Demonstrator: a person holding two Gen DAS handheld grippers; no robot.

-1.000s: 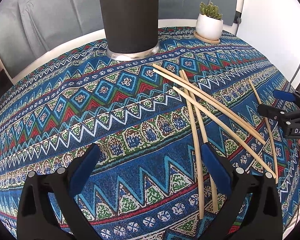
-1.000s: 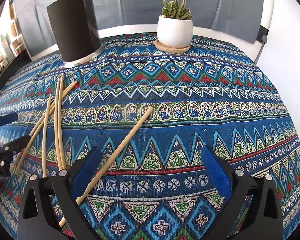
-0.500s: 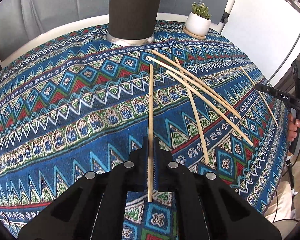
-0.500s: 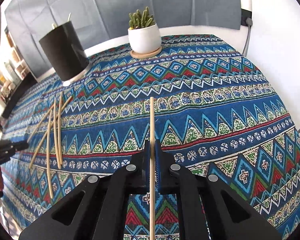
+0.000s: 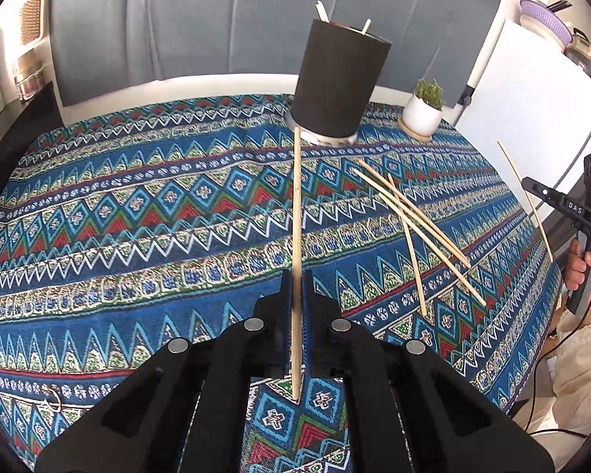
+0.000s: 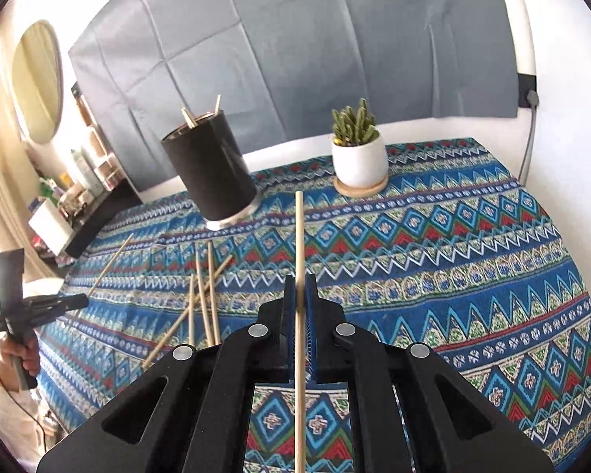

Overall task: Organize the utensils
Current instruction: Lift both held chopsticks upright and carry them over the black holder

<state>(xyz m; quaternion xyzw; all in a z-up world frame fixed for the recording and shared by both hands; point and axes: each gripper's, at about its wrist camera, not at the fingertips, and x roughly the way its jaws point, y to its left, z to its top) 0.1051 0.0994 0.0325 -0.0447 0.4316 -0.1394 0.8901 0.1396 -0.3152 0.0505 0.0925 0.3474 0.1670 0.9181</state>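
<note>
My left gripper (image 5: pixel 295 280) is shut on a wooden chopstick (image 5: pixel 296 216) and holds it above the patterned tablecloth (image 5: pixel 138 228), its tip pointing at the black utensil holder (image 5: pixel 339 82). My right gripper (image 6: pixel 300 287) is shut on another chopstick (image 6: pixel 299 236), raised above the cloth. The holder (image 6: pixel 209 169) has two chopstick tips sticking out of its top. Several loose chopsticks (image 5: pixel 409 213) lie on the cloth to the right in the left wrist view and to the left (image 6: pixel 205 299) in the right wrist view. Each view shows the other gripper with its chopstick.
A small cactus in a white pot (image 6: pixel 358 157) stands on a wooden coaster at the back of the table, right of the holder. A dark shelf with bottles (image 6: pixel 78 197) is beyond the table's left side. A white wall (image 5: pixel 532 118) bounds the right.
Both grippers went from open over the cloth to shut on a chopstick each. Both then rose well above the table, so the holder's top now shows.
</note>
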